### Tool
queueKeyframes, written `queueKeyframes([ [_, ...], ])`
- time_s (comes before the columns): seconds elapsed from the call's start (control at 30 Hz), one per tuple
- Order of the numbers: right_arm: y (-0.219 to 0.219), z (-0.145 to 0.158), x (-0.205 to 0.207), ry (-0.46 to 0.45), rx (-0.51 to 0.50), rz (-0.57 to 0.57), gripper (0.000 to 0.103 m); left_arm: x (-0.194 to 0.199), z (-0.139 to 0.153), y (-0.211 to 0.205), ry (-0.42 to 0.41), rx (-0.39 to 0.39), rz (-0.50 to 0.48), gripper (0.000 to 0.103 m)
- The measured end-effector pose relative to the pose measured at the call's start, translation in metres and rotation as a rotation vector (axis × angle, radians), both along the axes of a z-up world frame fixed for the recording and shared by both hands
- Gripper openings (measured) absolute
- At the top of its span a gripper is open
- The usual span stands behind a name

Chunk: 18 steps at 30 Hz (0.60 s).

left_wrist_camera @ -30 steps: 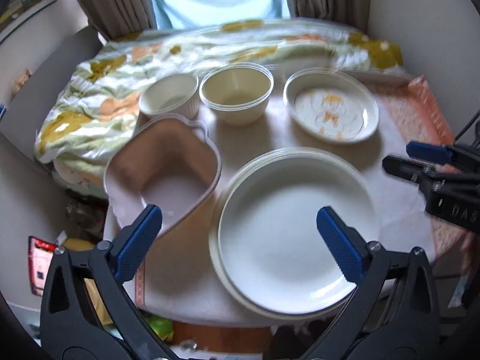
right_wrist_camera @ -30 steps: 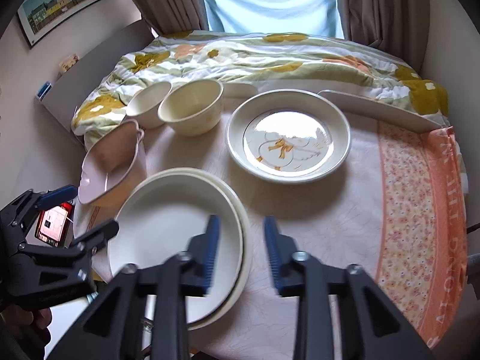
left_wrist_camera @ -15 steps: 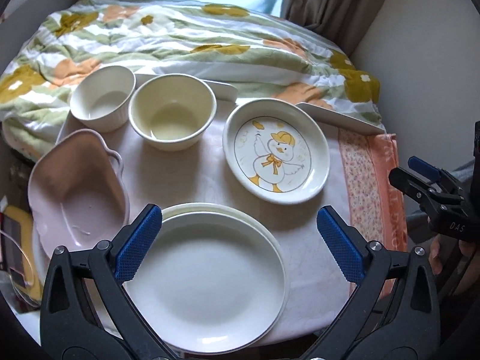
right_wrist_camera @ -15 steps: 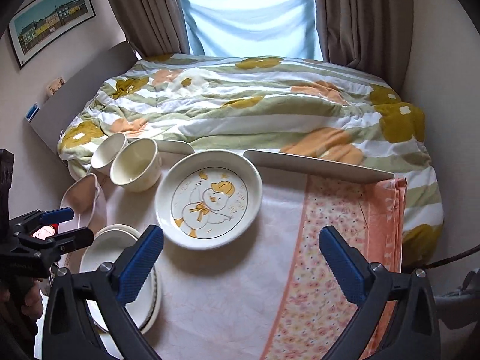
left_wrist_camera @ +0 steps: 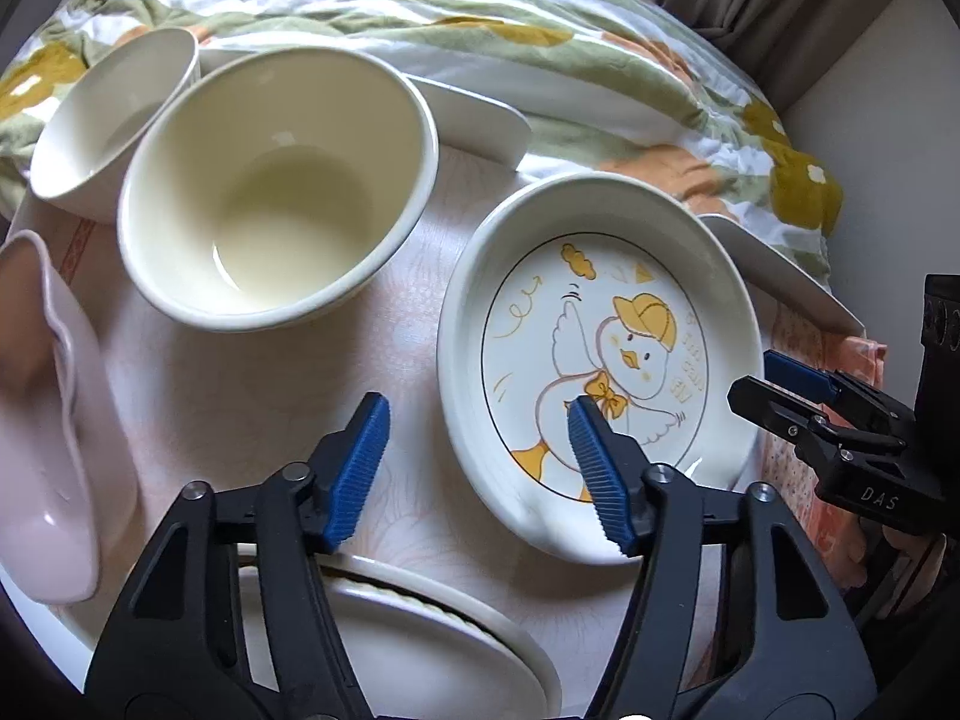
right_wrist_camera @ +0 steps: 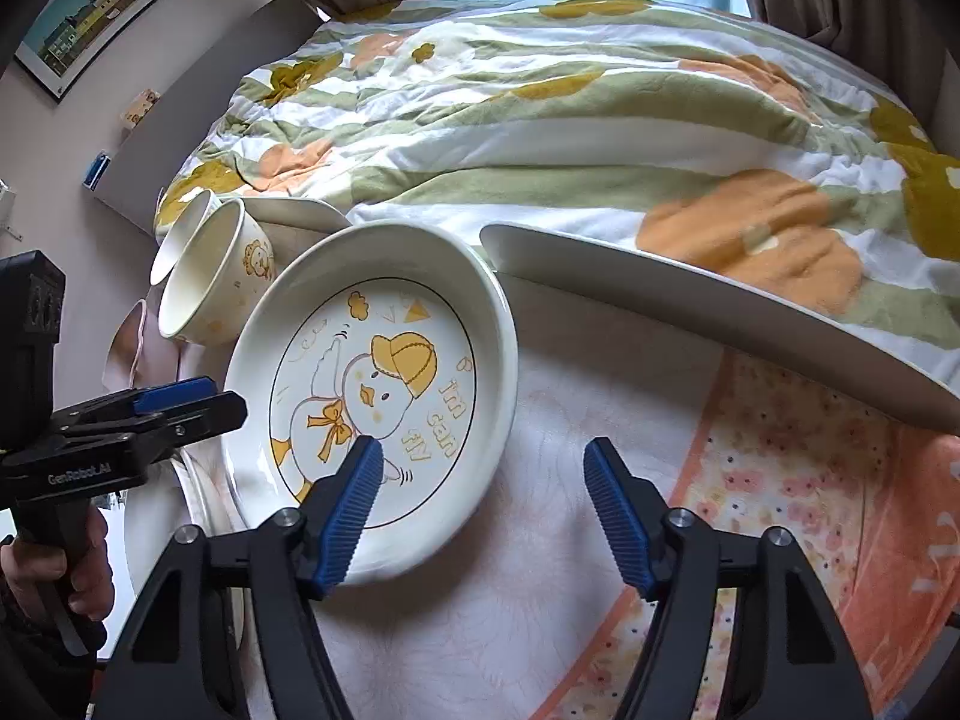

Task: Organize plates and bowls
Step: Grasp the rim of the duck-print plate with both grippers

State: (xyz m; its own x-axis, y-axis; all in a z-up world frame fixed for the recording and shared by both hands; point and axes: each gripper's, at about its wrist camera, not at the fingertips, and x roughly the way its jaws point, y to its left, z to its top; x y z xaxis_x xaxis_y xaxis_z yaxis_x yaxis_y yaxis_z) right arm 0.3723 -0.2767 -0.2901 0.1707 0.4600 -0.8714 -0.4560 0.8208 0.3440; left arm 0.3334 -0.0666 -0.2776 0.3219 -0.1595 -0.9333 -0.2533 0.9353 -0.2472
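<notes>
Dishes on the table [left_wrist_camera: 240,384] can be counted as follows. One duck plate [left_wrist_camera: 600,324], with a yellow-capped duck drawn inside, lies flat on the pale cloth toward the right. Two bowls stand at the far side, touching or nearly touching: one cream bowl [left_wrist_camera: 276,192] just left of the duck plate, and one smaller white bowl [left_wrist_camera: 102,120] behind it on the left. One pink dish [left_wrist_camera: 54,420] with a wavy rim sits at the left edge. At the near edge, one stack of white plates [left_wrist_camera: 432,618] shows two rims, one inside the other.

Two grippers are in view, both with jaws apart and holding nothing. The left gripper [left_wrist_camera: 474,468] straddles the near-left rim of the duck plate: one finger is over the plate's picture, the other over the cloth. The right gripper [right_wrist_camera: 480,510] straddles the plate's near-right rim in the same way. Behind the table lies one flowered quilt [right_wrist_camera: 570,108].
</notes>
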Motion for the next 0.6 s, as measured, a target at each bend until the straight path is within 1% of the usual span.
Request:
queueKeyframes([
  [0.03,0.002,-0.004,0.002,0.009,0.004,0.012,0.055,0.001,-0.005,0.000,0.010,-0.003,0.006,0.044],
  [0.07,0.004,-0.007,0.004,0.014,0.006,0.021,0.050,0.002,-0.009,0.000,0.017,-0.006,0.009,0.041],
  [0.13,0.006,-0.011,0.007,0.016,0.015,0.037,0.045,0.003,-0.015,0.001,0.024,-0.016,0.014,0.031],
  [0.17,0.006,-0.012,0.008,0.016,0.027,0.042,0.039,0.002,-0.016,0.001,0.023,-0.022,0.016,0.030],
  [0.2,0.006,-0.013,0.009,0.018,0.038,0.048,0.034,0.002,-0.017,0.001,0.020,-0.026,0.018,0.025],
  [0.23,0.007,-0.014,0.009,0.020,0.043,0.056,0.029,0.001,-0.018,0.001,0.020,-0.026,0.016,0.017],
  [0.27,0.009,-0.015,0.010,0.021,0.043,0.061,0.024,0.001,-0.018,0.000,0.017,-0.031,0.013,0.017],
  [0.37,0.011,-0.015,0.011,0.006,0.023,0.068,0.018,0.001,-0.018,0.000,0.011,-0.019,0.008,0.017],
  [0.5,0.009,-0.015,0.010,-0.003,0.021,0.063,0.016,0.000,-0.014,-0.005,0.004,0.016,-0.016,0.017],
  [0.6,0.008,-0.012,0.009,-0.011,0.013,0.059,0.016,-0.001,-0.010,-0.008,-0.004,0.021,-0.028,0.016],
])
